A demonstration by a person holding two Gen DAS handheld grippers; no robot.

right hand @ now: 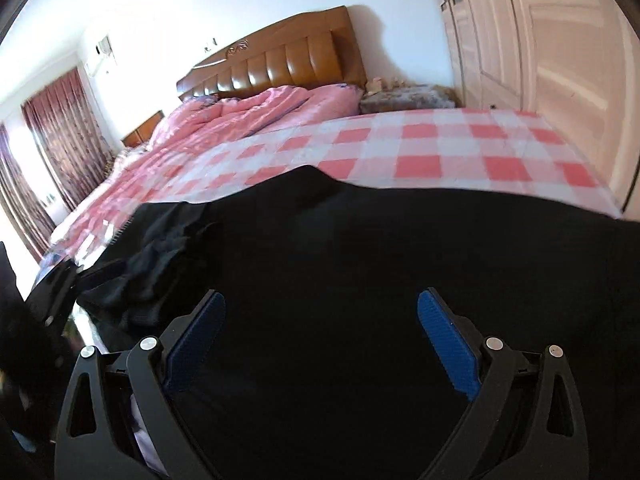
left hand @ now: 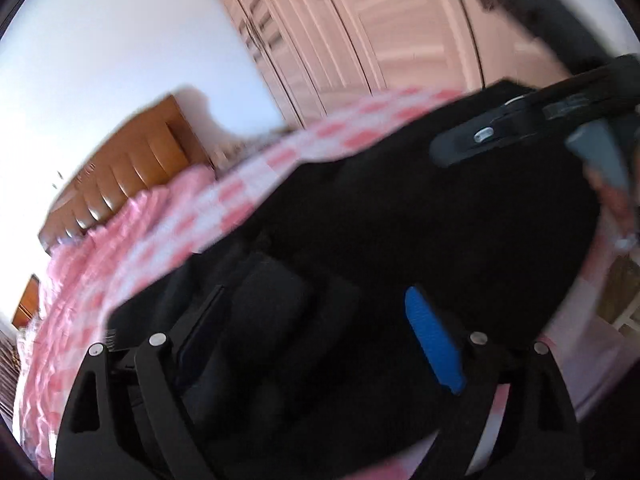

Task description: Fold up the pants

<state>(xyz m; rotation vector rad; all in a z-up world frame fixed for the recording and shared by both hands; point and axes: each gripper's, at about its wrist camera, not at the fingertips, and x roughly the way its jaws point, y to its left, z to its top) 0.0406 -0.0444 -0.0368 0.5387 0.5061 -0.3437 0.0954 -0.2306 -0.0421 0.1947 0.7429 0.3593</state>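
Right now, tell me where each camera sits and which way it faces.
Left wrist: rides on the left tongs, tilted, looking over the black pants toward the wardrobe doors; the right tongs cross its upper right.
Right wrist: rides on the right tongs, open, looking over the pants toward the headboard.
Shared: pants, checked sheet, headboard, wardrobe doors.

The left gripper (left hand: 324,320) hangs tilted, jaws spread wide, over black pants (left hand: 400,208) on the checked bedsheet (left hand: 224,208) — the right gripper (left hand: 520,120) above the pants' far edge.
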